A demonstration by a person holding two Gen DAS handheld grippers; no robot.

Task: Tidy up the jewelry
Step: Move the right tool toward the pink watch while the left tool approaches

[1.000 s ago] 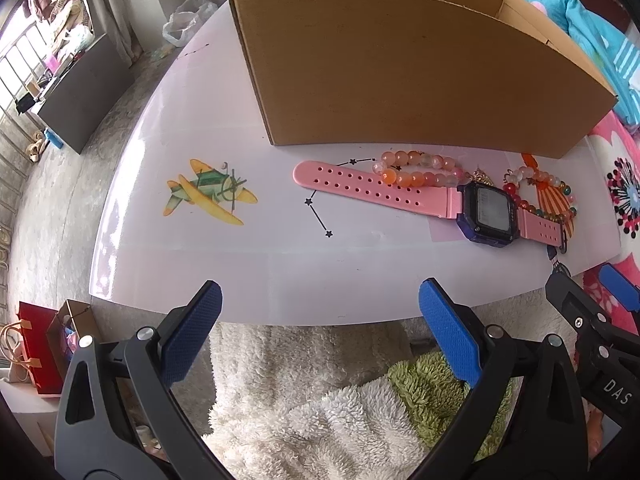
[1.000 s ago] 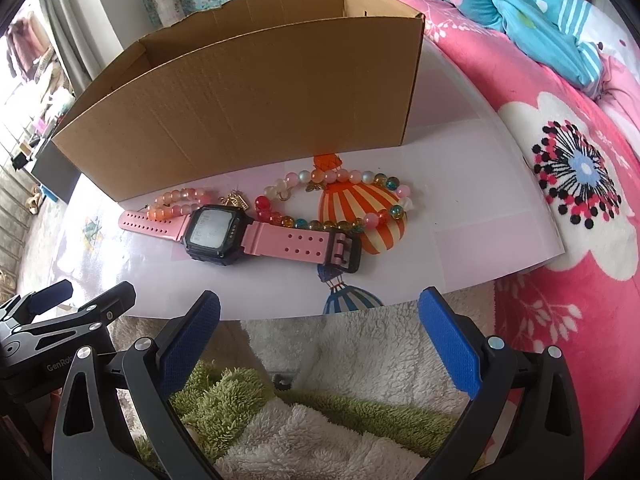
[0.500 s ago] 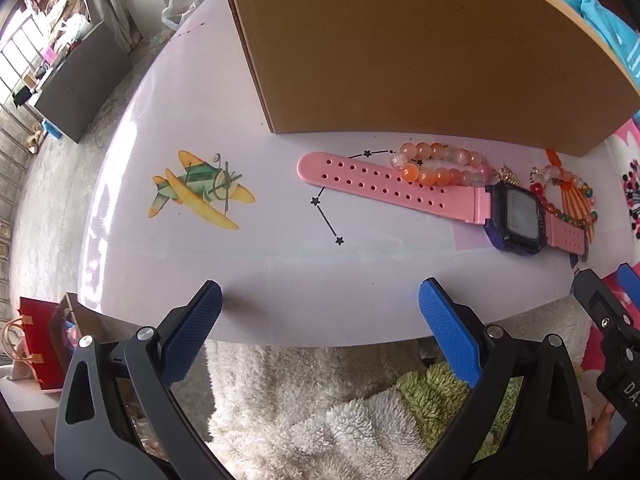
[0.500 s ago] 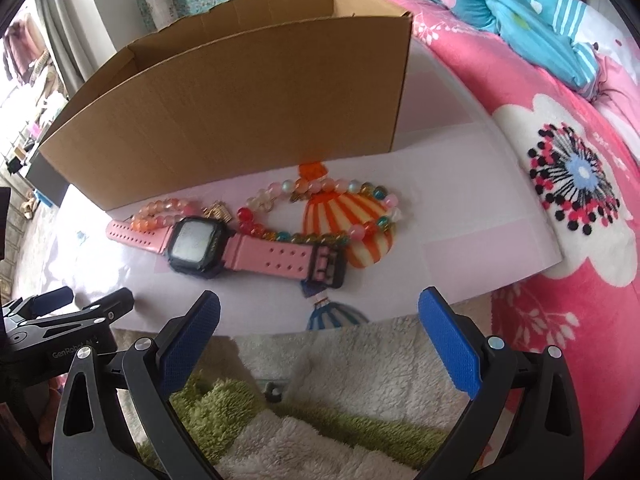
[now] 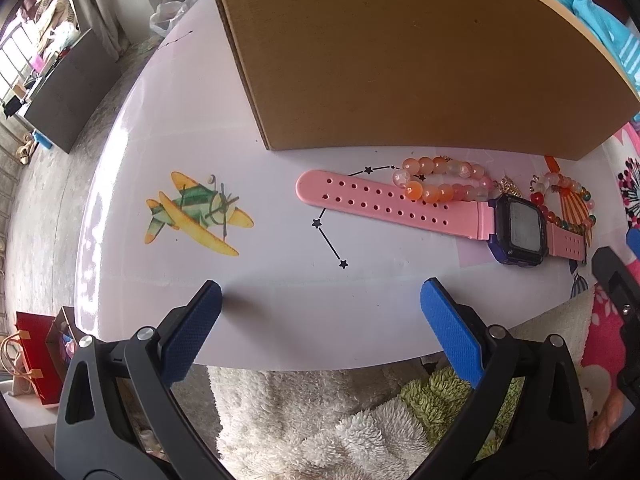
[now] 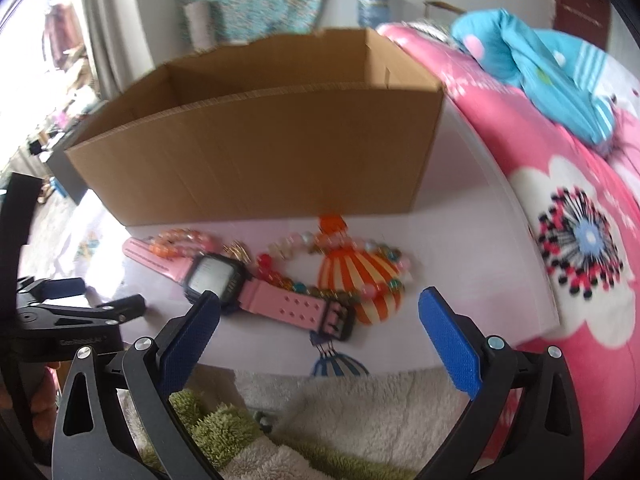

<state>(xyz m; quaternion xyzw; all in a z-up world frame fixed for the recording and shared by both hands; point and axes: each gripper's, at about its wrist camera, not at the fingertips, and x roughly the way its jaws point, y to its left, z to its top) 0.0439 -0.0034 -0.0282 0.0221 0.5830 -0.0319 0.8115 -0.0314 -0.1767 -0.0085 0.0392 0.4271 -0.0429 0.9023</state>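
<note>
Left wrist view shows our left gripper with its blue-padded jaws spread wide and empty, hovering over the near edge of the white illustrated worktop. On that worktop lies the pink-strapped digital watch with a dark case, its long strap stretched out flat. A bracelet of orange and pale pink beads rests partly on the strap, and a second bracelet of mixed coloured beads sits just beside the watch face, toward the pink floral bed cover. Behind all three stands the open brown cardboard box.

From the right wrist view, our right gripper is likewise wide open and holding nothing, poised near the watch's buckle end. This view is blurred, but what we can see of the box interior looks bare.

We judge the task barely begun: every piece of jewelry is still on the worktop, none gripped, none in the box. All three pieces remain to be picked up and placed, and the overlapping beads may need separating from the strap first
</note>
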